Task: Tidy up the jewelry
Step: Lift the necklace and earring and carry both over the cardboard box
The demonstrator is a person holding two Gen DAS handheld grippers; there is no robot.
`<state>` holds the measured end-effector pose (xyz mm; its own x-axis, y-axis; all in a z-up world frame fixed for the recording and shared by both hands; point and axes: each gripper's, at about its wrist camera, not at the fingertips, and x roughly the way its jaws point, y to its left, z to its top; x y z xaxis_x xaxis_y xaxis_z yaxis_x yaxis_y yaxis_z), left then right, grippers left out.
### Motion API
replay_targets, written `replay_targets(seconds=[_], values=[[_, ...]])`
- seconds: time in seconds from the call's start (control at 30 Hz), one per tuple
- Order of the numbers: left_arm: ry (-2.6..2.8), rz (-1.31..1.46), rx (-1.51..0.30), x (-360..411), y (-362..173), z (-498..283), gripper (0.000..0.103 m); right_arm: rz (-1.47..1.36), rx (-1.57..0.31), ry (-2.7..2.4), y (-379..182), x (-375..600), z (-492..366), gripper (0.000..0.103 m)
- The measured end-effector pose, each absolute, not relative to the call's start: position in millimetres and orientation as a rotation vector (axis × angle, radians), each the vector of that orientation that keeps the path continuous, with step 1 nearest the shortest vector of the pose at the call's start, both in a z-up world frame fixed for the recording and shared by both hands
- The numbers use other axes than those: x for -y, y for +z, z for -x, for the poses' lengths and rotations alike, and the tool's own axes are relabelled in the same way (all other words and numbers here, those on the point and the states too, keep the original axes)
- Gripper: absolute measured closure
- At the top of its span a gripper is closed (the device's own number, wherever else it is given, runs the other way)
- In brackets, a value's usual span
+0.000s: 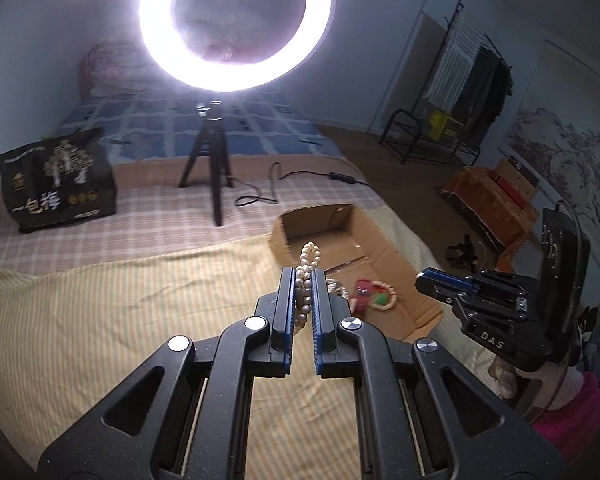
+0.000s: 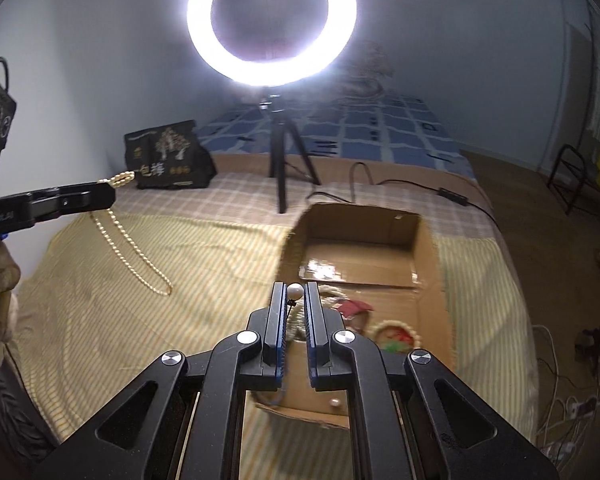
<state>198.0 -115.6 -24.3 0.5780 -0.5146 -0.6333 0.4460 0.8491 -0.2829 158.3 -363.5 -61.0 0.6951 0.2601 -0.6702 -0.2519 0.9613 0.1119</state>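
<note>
My left gripper (image 1: 302, 271) is shut on a pearl necklace (image 1: 309, 256); a loop of it sticks up past the fingertips. From the right wrist view, the left gripper (image 2: 110, 197) is held over the striped bedspread, and the necklace (image 2: 140, 268) hangs from it in a long strand. My right gripper (image 2: 295, 286) is shut on a single white pearl piece (image 2: 295, 291) with a small dark fitting, above the near edge of an open cardboard box (image 2: 424, 256). Inside the box lie a red item (image 2: 352, 306) and a beaded bracelet (image 2: 396, 330). The right gripper (image 1: 422, 280) hovers right of the box (image 1: 284, 236).
A lit ring light on a black tripod (image 1: 208, 160) stands on the bed behind the box, its cable (image 1: 260, 196) trailing right. A black printed bag (image 1: 58, 180) sits at the far left. The bed's edge drops to the floor on the right, near a clothes rack (image 1: 472, 92).
</note>
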Motion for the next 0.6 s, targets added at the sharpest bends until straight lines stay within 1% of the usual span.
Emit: replay_targets(seconds=[0.27, 0.6], values=[[-0.633, 0.098, -0.774, 164, -24, -198, 0.098, -0.072, -0.742, 0.236, -60, 400, -165, 0.096], [-0.676, 0.102, -0.799, 205, -33, -200, 0.098, -0.088, -0.756, 0.220, -72, 416, -186, 0.096]])
